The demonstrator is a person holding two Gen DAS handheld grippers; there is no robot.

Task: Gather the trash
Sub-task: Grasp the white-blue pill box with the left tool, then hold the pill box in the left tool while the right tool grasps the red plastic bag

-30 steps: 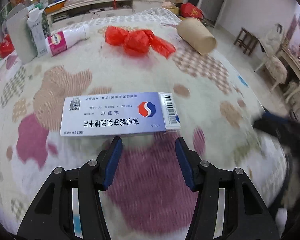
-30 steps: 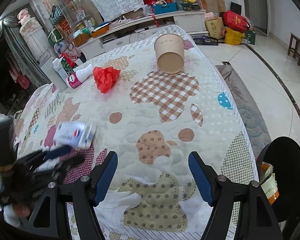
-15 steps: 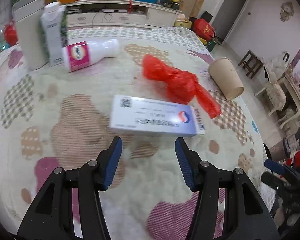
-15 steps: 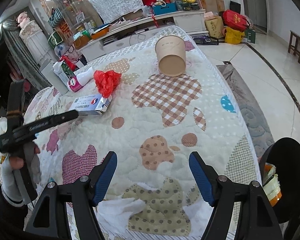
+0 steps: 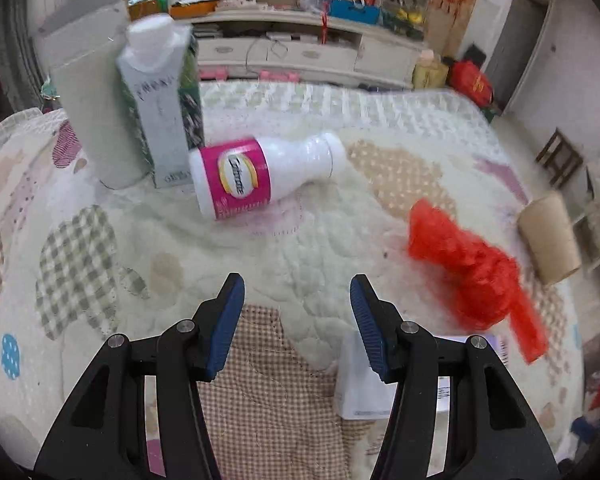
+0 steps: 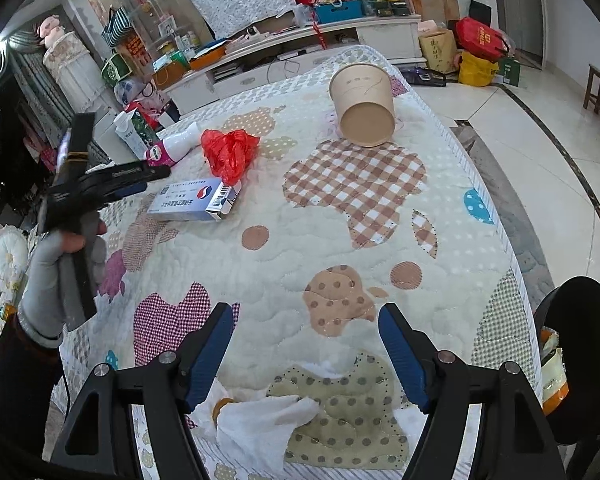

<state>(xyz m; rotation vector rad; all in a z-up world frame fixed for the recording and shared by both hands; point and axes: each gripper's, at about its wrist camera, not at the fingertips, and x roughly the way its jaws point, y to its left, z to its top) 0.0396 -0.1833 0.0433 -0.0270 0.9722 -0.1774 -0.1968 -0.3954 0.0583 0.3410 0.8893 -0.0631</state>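
Left tongs (image 5: 297,300) are hovering spread over the bed (image 5: 320,232), facing the bottle (image 5: 260,174) lying beside the carton (image 5: 160,104). Right tongs (image 6: 306,344) are gaping too, empty, above crumpled tissue (image 6: 260,416). Red bag (image 6: 230,152) is touching the box (image 6: 192,200).

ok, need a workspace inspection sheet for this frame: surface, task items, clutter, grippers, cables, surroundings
Surface: quilted patchwork bedspread.
Job's things: white bottle with pink label on its side; red plastic bag crumpled; medicine box flat; paper bucket tipped over; white tissues at the near edge; upright carton.
Clutter: grey box behind the carton.
Grippers: left gripper open, empty; right gripper open, empty.
Cables: nothing seen on the bed.
Surroundings: black bin beside the bed, crowded sideboard behind.
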